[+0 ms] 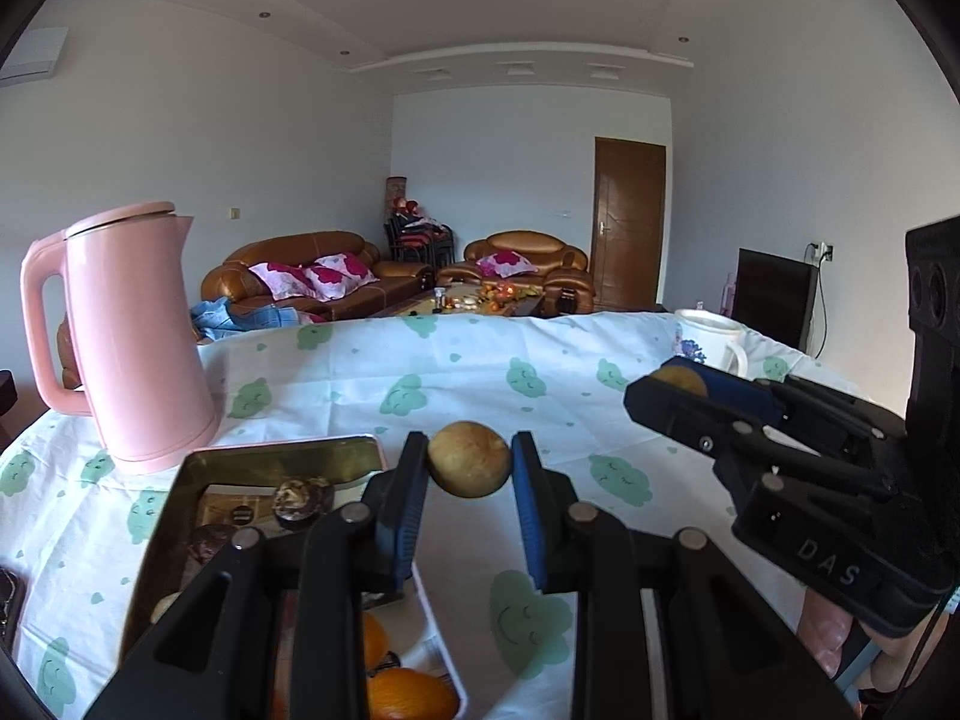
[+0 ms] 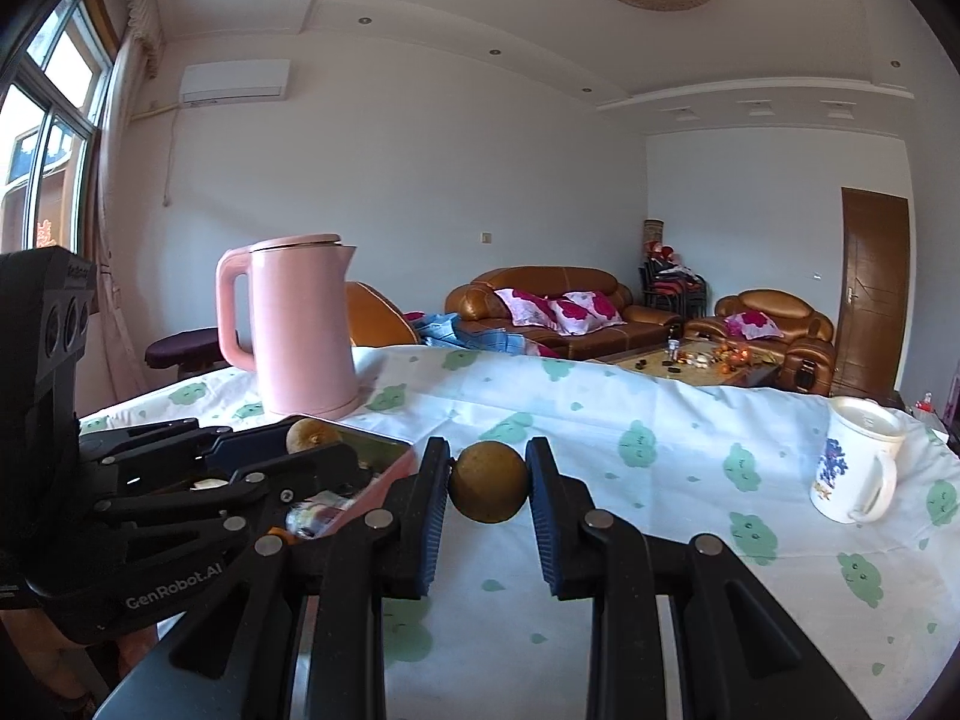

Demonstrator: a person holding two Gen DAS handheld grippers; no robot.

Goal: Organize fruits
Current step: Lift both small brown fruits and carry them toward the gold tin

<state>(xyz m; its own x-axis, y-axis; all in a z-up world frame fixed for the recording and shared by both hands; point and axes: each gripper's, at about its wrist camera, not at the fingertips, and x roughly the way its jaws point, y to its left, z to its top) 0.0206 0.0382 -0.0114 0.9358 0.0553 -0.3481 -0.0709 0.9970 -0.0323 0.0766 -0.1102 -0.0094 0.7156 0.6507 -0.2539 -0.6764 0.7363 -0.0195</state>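
In the left wrist view my left gripper (image 1: 468, 450) is shut on a small round yellow-brown fruit (image 1: 469, 468), held just right of the tray's far corner. The metal tray (image 1: 282, 459) holds dark round fruits (image 1: 300, 495) and oranges (image 1: 402, 693). My right gripper (image 1: 675, 387) comes in from the right, shut on a second small brown fruit (image 1: 681, 378). In the right wrist view that right gripper (image 2: 487, 456) grips its brown fruit (image 2: 489, 489) above the cloth, and the left gripper (image 2: 306, 441) with its fruit (image 2: 312, 433) hangs over the tray (image 2: 384, 450).
A pink kettle (image 1: 138, 336) stands behind the tray at the left. A white printed mug (image 2: 858, 462) sits on the right of the table. The white cloth with green cloud prints (image 1: 480, 372) covers the table. Sofas and a low table lie beyond the far edge.
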